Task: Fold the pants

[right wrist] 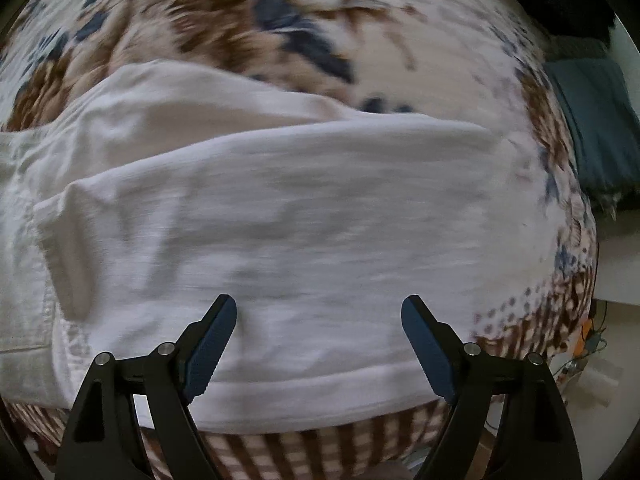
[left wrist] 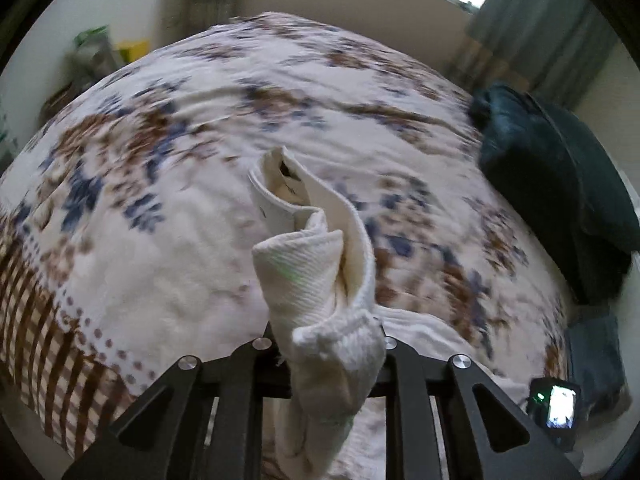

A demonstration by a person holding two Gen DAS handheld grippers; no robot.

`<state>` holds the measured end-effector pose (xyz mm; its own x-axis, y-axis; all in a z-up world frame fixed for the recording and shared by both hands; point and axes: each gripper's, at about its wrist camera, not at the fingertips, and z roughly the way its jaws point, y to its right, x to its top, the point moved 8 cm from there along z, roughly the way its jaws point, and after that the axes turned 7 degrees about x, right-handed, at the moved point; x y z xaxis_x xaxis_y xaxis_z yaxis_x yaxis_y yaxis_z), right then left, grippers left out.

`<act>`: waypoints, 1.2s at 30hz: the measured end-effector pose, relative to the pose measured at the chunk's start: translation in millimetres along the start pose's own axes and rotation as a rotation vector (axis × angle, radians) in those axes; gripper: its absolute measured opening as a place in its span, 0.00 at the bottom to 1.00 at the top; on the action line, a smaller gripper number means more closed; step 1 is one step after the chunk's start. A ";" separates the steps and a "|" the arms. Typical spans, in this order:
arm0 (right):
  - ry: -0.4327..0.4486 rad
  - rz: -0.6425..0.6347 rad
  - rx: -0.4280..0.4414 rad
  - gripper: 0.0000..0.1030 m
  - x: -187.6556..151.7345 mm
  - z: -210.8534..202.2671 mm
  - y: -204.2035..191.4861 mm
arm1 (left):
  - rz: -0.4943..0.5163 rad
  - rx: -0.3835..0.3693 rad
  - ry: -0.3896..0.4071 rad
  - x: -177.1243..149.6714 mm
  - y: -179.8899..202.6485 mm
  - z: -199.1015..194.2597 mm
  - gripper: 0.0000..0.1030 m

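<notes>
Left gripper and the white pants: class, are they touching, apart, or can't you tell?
Touching. The left wrist view shows the left gripper shut on a bunched fold of the white pants, the cloth rising from between its fingers.

White pants (right wrist: 280,208) lie spread, apparently folded lengthwise, one end bunched upward.

Plenty of open bedspread (left wrist: 168,184) across the left and middle of the left wrist view, nothing sitting on it. The right edge is crowded though: a dark teal blanket (left wrist: 560,184) is heaped there, and a small lit device (left wrist: 558,406) sits at lower right. Dead center, the bunched white pants (left wrist: 320,280) stick up and block the way forward. In the right wrist view the pants (right wrist: 280,208) cover the middle, with bare bedspread (right wrist: 400,40) above.
</notes>
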<state>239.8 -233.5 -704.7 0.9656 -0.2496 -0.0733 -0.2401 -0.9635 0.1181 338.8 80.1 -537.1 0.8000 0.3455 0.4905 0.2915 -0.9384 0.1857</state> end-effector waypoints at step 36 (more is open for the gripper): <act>-0.045 0.653 0.213 0.84 -46.2 66.3 337.0 | 0.631 -0.073 -0.323 -194.5 289.5 49.1 0.36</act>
<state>107.7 -553.0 -727.1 0.6122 -0.7850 -0.0948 -0.7904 -0.6110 -0.0449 293.3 -259.0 -620.6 0.9234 -0.2926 0.2485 -0.3049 -0.9523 0.0116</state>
